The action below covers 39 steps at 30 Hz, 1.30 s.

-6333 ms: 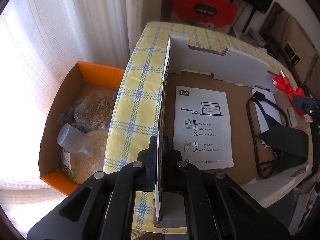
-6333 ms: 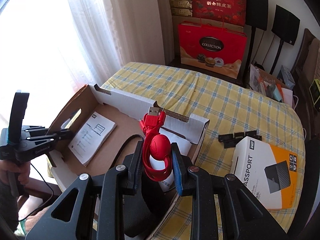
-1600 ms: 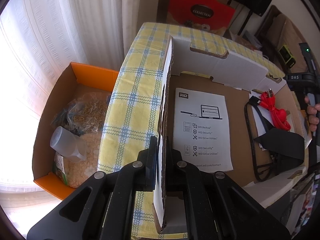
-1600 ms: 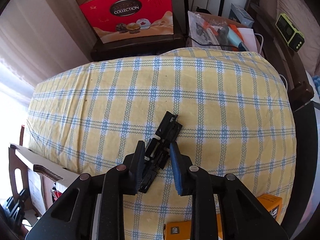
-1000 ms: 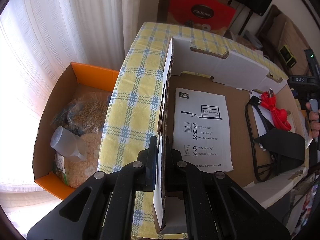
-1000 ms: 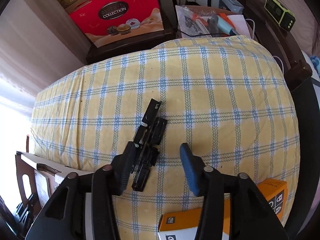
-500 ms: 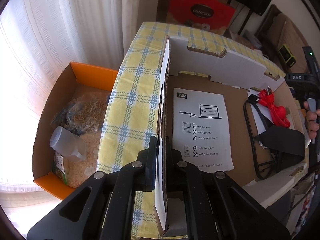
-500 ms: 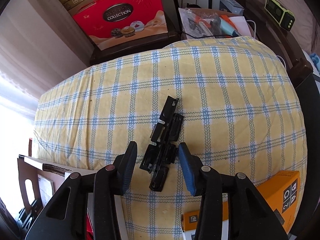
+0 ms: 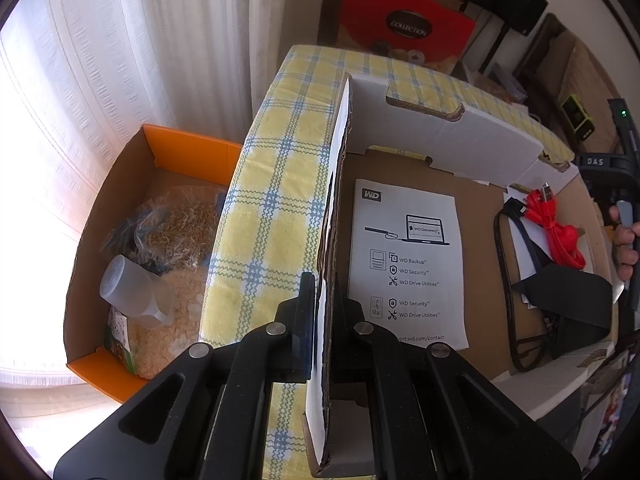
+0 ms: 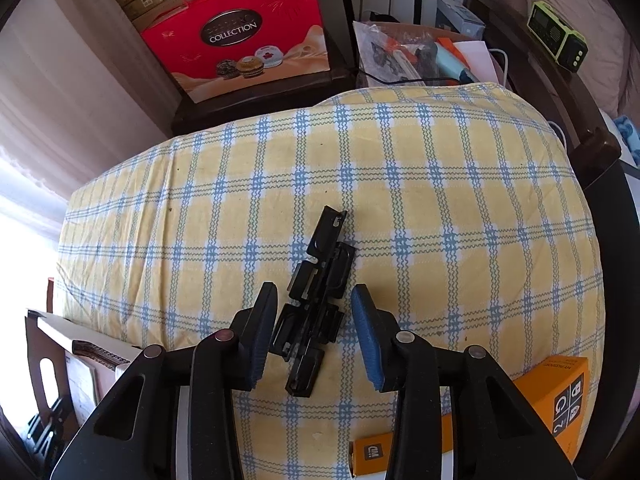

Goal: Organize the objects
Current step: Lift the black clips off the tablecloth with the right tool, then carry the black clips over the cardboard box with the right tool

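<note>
My left gripper (image 9: pixel 322 292) is shut on the side wall (image 9: pixel 338 200) of an open cardboard box that lies on the yellow checked tablecloth. In the box lie a WD leaflet (image 9: pixel 408 264), a red cable (image 9: pixel 556 228), a black cable (image 9: pixel 504 280) and a black pouch (image 9: pixel 568 300). In the right wrist view a cluster of black plastic clips (image 10: pixel 320 292) lies on the cloth. My right gripper (image 10: pixel 315 300) points down over its near end. Its jaws are closing with the clips between them; the right pad (image 10: pixel 366 332) stands clear of them.
An orange WD product box (image 10: pixel 560 396) lies at the table's near right edge. An orange carton (image 9: pixel 120 240) with bags and a cup sits on the floor by the curtain. A red gift bag (image 10: pixel 240 40) and clutter stand behind the table.
The red cable left the right gripper and lies in the box. In the last second the right gripper centred over the black clips and its jaws narrowed. The left gripper kept its hold.
</note>
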{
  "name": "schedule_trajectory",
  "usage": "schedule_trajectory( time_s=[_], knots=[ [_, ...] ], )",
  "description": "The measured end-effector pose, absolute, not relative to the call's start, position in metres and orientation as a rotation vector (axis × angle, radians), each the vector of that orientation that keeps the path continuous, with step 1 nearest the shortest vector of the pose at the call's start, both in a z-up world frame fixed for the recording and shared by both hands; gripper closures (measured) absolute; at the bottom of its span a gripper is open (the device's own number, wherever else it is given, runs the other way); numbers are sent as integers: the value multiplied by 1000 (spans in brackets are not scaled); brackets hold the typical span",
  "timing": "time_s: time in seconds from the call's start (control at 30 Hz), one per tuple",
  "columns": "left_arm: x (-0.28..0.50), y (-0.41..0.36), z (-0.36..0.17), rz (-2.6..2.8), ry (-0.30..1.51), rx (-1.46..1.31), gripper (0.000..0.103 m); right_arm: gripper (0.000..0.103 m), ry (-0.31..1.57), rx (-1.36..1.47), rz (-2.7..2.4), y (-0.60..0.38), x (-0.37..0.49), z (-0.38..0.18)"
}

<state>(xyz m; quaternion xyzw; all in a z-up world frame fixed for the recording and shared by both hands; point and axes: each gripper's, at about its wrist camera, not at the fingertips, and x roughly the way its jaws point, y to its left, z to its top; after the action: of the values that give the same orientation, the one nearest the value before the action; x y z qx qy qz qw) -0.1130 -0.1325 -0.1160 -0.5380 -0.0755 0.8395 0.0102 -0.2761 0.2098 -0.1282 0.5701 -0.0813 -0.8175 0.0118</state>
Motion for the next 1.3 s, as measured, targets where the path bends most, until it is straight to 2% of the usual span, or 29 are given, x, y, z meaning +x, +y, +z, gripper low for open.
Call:
schedule_trajectory(
  time_s=[0.1, 0.17, 0.23, 0.27, 0.3, 0.37, 0.83, 1.3],
  knots=[
    [-113, -133, -116, 2622, -237, -1681, 99, 62, -209, 1780, -2556, 205, -278, -129],
    [-113, -132, -116, 2622, -236, -1682, 99, 65, -150, 1780, -2570, 199, -278, -129],
    [-113, -132, -115, 2622, -234, -1684, 99, 78, -56, 1776, -2587, 194, -276, -130],
    [-112, -131, -115, 2622, -231, -1684, 99, 79, -27, 1770, -2586, 193, -276, -131],
    [-112, -131, -115, 2622, -229, -1685, 99, 86, -10, 1771, -2585, 193, -275, -131],
    [-112, -131, -115, 2622, -230, -1686, 99, 92, -26, 1769, -2578, 197, -275, -130],
    [-112, -132, -115, 2622, -235, -1688, 99, 93, -163, 1715, -2523, 217, -264, -104],
    [-108, -131, -116, 2630, -248, -1686, 99, 93, -140, 1550, -2482, 194, -232, -41]
  ],
)
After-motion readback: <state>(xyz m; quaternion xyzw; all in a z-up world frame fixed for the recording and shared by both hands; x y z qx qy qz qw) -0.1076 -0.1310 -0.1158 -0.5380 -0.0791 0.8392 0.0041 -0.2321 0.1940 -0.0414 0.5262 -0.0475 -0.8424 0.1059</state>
